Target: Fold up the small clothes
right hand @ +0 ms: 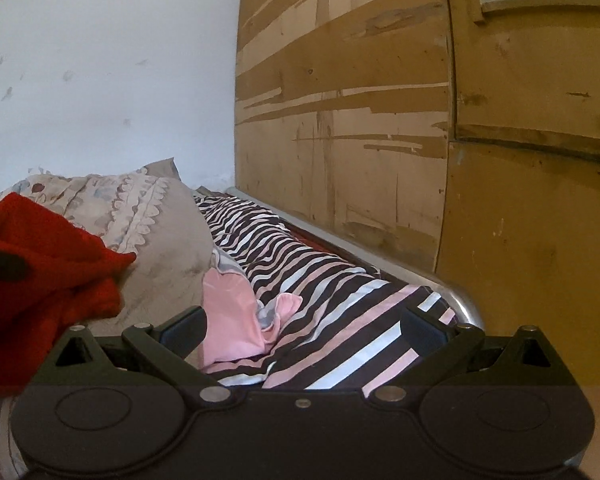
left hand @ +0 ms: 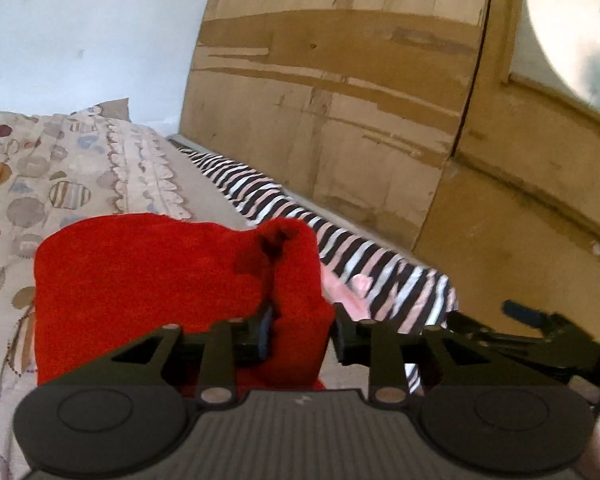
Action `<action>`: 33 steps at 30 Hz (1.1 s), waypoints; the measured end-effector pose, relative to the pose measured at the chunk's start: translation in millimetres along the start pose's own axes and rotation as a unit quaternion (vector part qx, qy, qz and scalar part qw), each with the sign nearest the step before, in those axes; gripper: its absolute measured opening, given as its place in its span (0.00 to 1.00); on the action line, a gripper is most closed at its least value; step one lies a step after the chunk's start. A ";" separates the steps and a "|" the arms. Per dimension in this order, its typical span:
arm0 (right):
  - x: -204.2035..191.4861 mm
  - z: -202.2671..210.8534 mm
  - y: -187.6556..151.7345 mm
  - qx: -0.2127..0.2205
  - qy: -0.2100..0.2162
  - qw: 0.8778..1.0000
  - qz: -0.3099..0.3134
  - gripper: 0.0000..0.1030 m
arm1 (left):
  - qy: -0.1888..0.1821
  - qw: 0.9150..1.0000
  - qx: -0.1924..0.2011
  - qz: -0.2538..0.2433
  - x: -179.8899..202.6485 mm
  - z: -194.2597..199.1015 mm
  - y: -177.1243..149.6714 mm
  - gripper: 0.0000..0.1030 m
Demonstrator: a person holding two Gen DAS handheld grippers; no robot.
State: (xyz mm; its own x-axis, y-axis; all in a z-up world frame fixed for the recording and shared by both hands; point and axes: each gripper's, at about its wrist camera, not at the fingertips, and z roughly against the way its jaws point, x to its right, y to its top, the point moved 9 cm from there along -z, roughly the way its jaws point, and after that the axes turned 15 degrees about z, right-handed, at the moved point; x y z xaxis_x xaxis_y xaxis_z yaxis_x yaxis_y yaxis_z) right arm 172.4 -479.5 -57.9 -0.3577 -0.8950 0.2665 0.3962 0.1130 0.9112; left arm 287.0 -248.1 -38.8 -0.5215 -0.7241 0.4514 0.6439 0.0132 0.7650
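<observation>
A red knitted garment [left hand: 148, 276] stands bunched up in the left wrist view, lifted over the bed. My left gripper [left hand: 302, 332] is shut on a thick fold of it, which fills the gap between the two fingers. The same red garment [right hand: 40, 264] hangs at the left edge of the right wrist view, with a black fingertip poking out of it. My right gripper [right hand: 304, 332] stands wide open with nothing between its fingers, over the striped bedding [right hand: 340, 280]. A small pink garment [right hand: 232, 320] lies crumpled just ahead of its left finger.
A patterned pillow [right hand: 160, 240] lies at the far left against a white wall [right hand: 100, 80]. A worn wooden wardrobe [right hand: 340, 120] stands close along the bed's right side, a metal bed rail [right hand: 460, 304] below it. A mirror [left hand: 572, 32] is set in its door.
</observation>
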 end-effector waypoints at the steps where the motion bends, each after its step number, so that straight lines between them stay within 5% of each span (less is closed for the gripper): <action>1: -1.1 -0.3 1.8 0.002 0.000 1.000 -0.004 1.00 | -0.015 1.000 -0.001 0.004 2.0 2.2 -1.1 0.43; 8: -9.3 -3.7 18.6 0.014 0.017 1.000 -0.002 1.00 | -0.064 0.997 0.019 0.040 2.9 39.8 -2.1 0.73; 13: -25.6 -8.9 34.2 0.024 0.040 0.999 0.007 1.00 | -0.018 0.994 0.038 0.098 -24.3 72.3 13.2 0.91; 18: -43.2 -14.9 63.8 0.052 0.086 0.995 -0.025 1.00 | 0.061 0.981 0.045 0.177 -80.7 79.6 24.9 0.92; 24: -78.2 -27.3 86.7 0.053 0.165 0.982 -0.068 1.00 | 0.107 0.971 0.004 0.212 -122.9 71.1 6.5 0.92; 33: -117.5 -12.5 50.9 0.065 0.123 0.990 -0.005 1.00 | 0.093 0.971 -0.017 0.219 -145.5 71.9 -26.2 0.96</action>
State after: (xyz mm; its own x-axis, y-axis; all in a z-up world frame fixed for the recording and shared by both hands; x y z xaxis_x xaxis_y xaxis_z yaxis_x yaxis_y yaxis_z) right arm 245.2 -374.0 -46.7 -0.1370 -0.9727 0.1875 0.2759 0.1444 0.9503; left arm 305.8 -93.5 -91.4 -0.0852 -0.7658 0.6374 0.8015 0.3274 0.5004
